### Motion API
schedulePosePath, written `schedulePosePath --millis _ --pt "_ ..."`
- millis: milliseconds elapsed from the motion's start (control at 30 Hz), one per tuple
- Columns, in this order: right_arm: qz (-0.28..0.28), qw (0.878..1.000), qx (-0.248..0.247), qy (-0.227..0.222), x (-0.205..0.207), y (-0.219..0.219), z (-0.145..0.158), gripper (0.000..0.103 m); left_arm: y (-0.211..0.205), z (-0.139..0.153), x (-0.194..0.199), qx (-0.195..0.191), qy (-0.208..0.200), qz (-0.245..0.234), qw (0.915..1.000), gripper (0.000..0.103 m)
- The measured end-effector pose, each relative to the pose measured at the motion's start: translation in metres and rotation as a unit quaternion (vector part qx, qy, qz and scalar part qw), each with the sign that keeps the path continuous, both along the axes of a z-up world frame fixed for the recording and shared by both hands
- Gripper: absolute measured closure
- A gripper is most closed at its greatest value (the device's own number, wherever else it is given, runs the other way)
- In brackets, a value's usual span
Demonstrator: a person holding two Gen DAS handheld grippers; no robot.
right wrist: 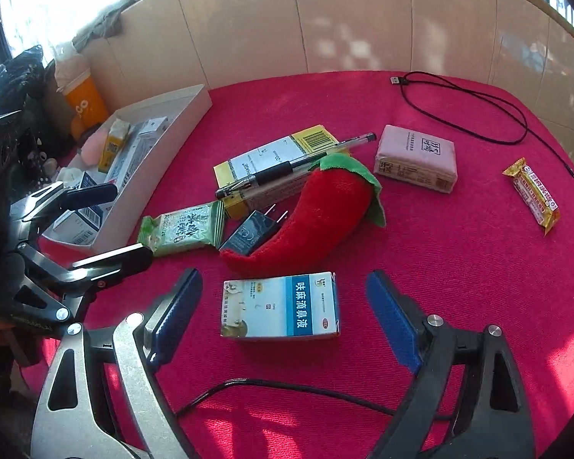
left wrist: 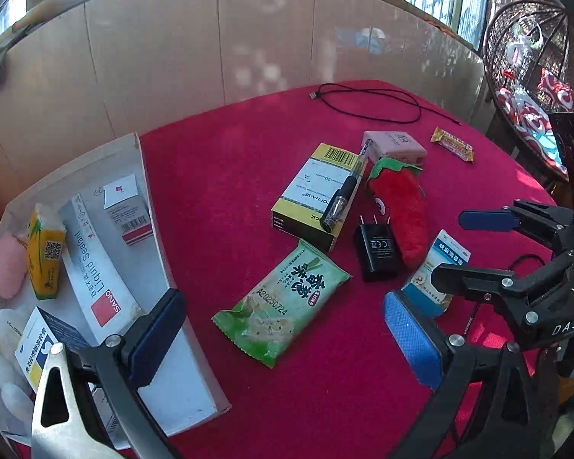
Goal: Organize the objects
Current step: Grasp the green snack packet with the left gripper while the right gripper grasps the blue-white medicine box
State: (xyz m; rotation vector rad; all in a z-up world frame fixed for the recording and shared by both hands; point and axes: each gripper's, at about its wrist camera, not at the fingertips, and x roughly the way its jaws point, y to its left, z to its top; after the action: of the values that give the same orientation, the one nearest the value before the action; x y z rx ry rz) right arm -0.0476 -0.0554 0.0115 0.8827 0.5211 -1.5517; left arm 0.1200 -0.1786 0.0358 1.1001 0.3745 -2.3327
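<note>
On the red tablecloth [right wrist: 459, 267] a blue-and-white medicine box [right wrist: 283, 306] lies flat between the open fingers of my right gripper [right wrist: 285, 313]. The pads stand clear of its ends. My left gripper [left wrist: 283, 338] is open over a green snack packet [left wrist: 283, 302], just right of the white tray [left wrist: 160, 229], which holds several boxes and packets. Behind these lie a red plush chili [right wrist: 317, 210], a black charger plug [right wrist: 248, 233], and a yellow box [right wrist: 271, 164] with a pen [right wrist: 294, 168] across it.
A pink pack [right wrist: 417, 158], a wrapped snack bar [right wrist: 532, 195] and a black USB cable [right wrist: 467, 107] lie toward the back right. A tiled wall rises behind the table. A wicker chair [left wrist: 535, 57] stands at the far right. Another black cable [right wrist: 287, 386] runs along the front.
</note>
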Motion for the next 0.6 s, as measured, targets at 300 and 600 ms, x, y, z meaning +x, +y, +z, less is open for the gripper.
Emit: schedulePosePath --millis 300,600 --pt "0.014 0.998 0.040 0.048 0.011 -0.015 -0.029 0.015 -0.007 -0.015 -0.024 0.001 -0.046 -0.023 0.9987 0.000" --pt "-0.001 0.996 0.031 0.082 -0.007 0.008 -0.027 0.034 -0.001 -0.022 -0.034 0.010 -0.061 -0.055 0.9966 0.002"
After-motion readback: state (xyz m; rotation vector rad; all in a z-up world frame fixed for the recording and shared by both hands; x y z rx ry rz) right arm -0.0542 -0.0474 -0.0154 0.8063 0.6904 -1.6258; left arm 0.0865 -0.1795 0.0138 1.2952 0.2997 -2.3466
